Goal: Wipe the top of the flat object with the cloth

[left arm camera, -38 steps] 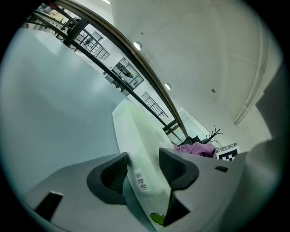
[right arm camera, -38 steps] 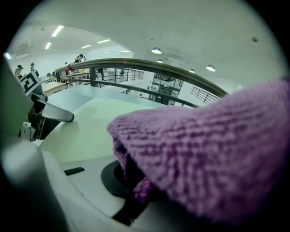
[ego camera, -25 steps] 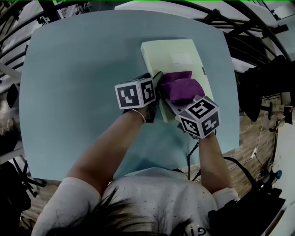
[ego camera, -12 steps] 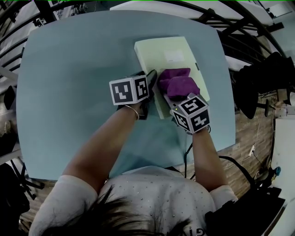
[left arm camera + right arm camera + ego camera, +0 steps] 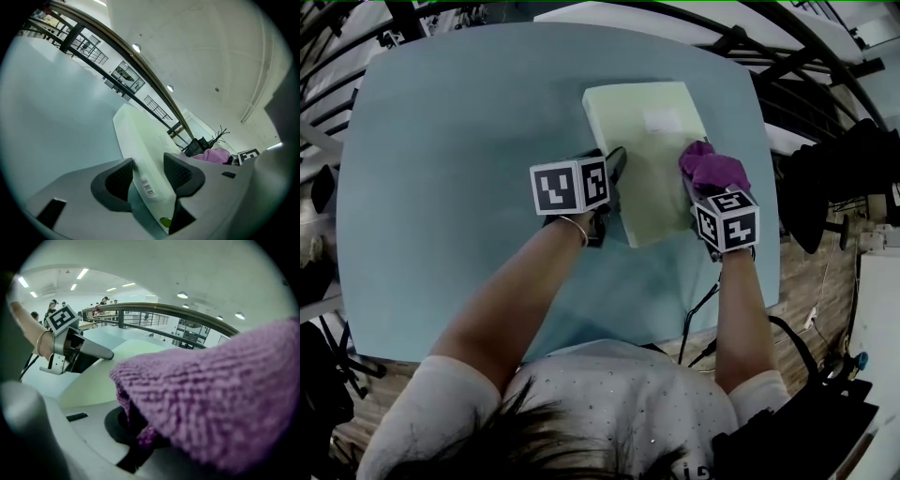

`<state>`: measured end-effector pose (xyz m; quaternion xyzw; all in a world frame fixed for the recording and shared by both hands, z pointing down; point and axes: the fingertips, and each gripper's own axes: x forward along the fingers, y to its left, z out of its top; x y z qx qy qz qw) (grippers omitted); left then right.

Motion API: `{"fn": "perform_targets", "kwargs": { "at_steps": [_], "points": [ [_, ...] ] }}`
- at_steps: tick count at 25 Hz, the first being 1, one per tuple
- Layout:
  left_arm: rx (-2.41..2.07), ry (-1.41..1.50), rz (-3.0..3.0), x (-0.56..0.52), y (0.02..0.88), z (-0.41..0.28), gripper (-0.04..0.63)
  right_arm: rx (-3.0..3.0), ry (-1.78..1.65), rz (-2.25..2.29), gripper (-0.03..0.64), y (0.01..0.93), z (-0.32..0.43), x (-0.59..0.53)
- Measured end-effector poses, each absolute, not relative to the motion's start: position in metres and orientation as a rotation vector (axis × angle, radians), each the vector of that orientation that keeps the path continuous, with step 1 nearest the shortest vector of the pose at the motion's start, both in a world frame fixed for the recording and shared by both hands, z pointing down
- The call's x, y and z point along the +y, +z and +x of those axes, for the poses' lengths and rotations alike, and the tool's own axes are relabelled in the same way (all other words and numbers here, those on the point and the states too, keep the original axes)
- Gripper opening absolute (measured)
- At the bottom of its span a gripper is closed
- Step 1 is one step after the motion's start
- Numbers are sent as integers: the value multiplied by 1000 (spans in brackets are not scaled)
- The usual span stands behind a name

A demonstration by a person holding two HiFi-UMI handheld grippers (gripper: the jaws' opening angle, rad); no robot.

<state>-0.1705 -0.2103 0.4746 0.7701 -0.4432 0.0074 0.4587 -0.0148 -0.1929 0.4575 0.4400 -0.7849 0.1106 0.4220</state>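
left jaws: the left gripper (image 5: 147, 165) is clamped on the edge of the flat object (image 5: 140, 133), one pad on each side of the thin rim, right by a little barcode sticker

right jaws: the right gripper (image 5: 144, 423) is closed on the cloth (image 5: 211, 394), and the purple wad bulges up over the jaws so you barely see the pads

cloth spot: sitting at the object's right long edge, about halfway along, touching or just above it, can't tell which

flat object: pale green slab lying flat on the teal table (image 5: 450, 169), just ahead of the person

long axis: runs away from the person, far end leaning a bit left

which way from the cloth: nearly all of the bare top lies to the left of the cloth, plus the far and near ends

nearer hand: right one for wiping, obviously; left is parked on the opposite long edge as the anchor, so I'd guess a sweep leftward heads straight toward it
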Motion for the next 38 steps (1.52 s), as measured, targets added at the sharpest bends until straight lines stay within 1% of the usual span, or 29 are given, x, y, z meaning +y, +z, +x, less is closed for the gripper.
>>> {"fn": "perform_targets", "kwargs": {
  "at_steps": [7, 12, 15, 17, 20, 23, 26, 29, 33, 38],
  "points": [
    [-1109, 18, 1910, -212, 472, -172, 202, -1910, 326, 1213, 28, 455, 25, -211],
    [-1104, 13, 1919, -213, 471, -171, 202, -1894, 332, 1287, 28, 454, 38, -217],
    [-1098, 7, 1917, -212, 471, -171, 201, -1925, 421, 1358, 28, 448, 38, -217],
    [-1097, 5, 1916, -211, 472, -172, 199, -1993, 346, 1314, 28, 435, 15, -209],
    [-1084, -2, 1915, -212, 472, -172, 199, -2149, 177, 1123, 28, 412, -56, -181],
    [-1072, -7, 1909, -213, 473, -173, 199, -2300, 239, 955, 28, 409, -123, -148],
    [-1090, 2, 1911, -211, 475, -176, 199, -2310, 345, 818, 28, 429, -157, -122],
    [-1100, 6, 1914, -211, 474, -175, 199, -2238, 318, 774, 28, 449, -154, -111],
    [-1098, 8, 1913, -211, 474, -173, 199, -2207, 230, 809, 28, 450, -138, -109],
    [-1100, 6, 1916, -213, 473, -170, 199, -2179, 326, 934, 28, 452, -94, -122]
  ]
}}
